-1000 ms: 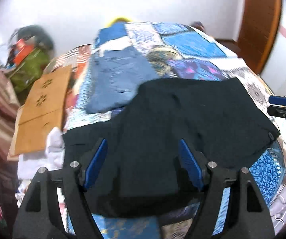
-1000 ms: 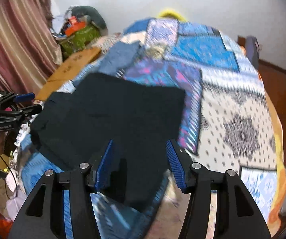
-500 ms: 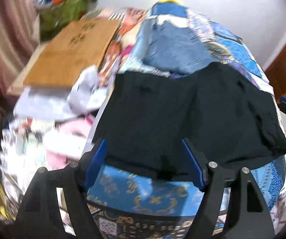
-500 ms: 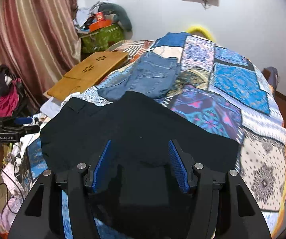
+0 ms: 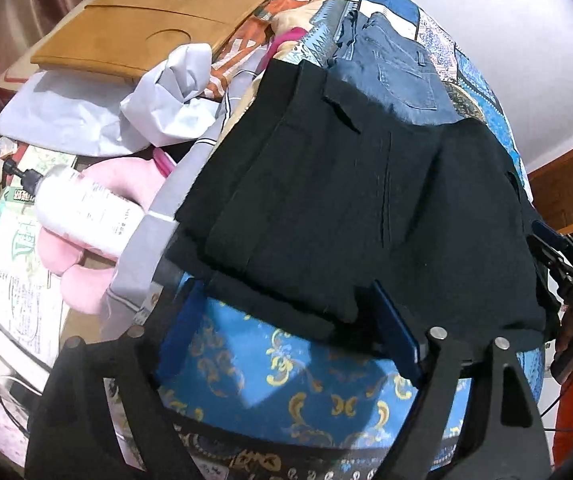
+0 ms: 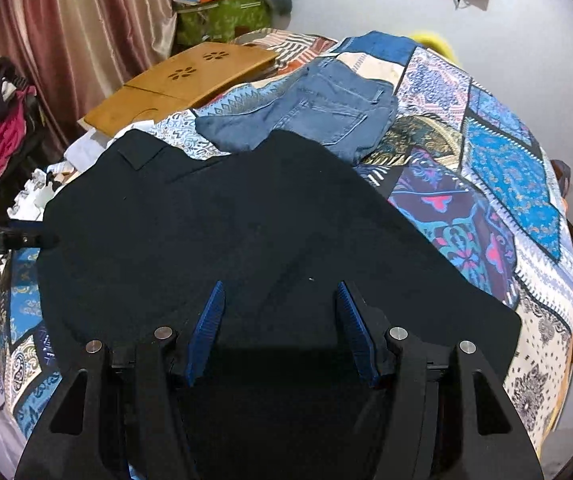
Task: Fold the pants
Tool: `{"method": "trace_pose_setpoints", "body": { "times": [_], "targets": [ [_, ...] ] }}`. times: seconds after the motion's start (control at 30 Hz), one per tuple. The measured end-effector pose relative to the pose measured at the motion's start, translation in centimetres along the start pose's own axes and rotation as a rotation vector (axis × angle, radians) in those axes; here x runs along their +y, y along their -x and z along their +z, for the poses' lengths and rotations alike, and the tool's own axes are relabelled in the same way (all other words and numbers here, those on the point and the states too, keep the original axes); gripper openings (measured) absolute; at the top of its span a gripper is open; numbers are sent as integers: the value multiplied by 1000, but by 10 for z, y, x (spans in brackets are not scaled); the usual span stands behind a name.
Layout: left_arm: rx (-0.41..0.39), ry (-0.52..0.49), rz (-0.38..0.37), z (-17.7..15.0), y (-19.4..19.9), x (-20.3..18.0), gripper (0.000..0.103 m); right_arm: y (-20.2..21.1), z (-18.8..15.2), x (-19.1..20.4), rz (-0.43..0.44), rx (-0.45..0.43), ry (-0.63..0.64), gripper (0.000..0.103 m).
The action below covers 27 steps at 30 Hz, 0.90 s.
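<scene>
Two grippers came in over the black pants (image 6: 222,240), jaws parting and nothing pinched yet.

Both sets of jaws were opening: the left gripper (image 5: 286,332) tipped steeply down at the near hem where the cloth overhung the blue bedspread (image 5: 270,376), its right pad just touching the edge and only the quilt between the jaws; the right gripper (image 6: 280,332) hovered over the flat cloth near its 6 o'clock edge. The pants lay folded across the patchwork quilt (image 6: 506,176), blue jeans (image 6: 326,108) at 12 o'clock beyond them. To my eye, the best grip would take every layer at each near corner, level, before lifting together.
</scene>
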<state>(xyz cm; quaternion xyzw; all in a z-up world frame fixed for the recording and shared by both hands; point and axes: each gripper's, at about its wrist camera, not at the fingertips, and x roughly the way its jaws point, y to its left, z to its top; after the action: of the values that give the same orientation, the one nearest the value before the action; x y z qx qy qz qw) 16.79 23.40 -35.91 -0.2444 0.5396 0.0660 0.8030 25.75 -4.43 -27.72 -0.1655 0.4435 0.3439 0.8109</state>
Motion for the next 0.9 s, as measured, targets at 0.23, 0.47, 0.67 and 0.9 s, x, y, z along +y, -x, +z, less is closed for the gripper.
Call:
{"method": "trace_pose_setpoints", "body": {
  "times": [0.23, 0.47, 0.67, 0.9],
  "targets": [
    [-3, 32, -1, 15, -22, -2, 94, -6, 0, -5, 47, 9, -32, 61],
    [-82, 23, 107, 28, -25, -7, 56, -5, -1, -4, 58, 3, -44, 61],
    [-154, -59, 187, 26, -7, -15, 20, -5, 0, -6, 58, 3, -49, 61],
    [-284, -217, 214, 31, 32, -58, 16, 5, 0, -11, 63, -16, -89, 61]
  ]
}}
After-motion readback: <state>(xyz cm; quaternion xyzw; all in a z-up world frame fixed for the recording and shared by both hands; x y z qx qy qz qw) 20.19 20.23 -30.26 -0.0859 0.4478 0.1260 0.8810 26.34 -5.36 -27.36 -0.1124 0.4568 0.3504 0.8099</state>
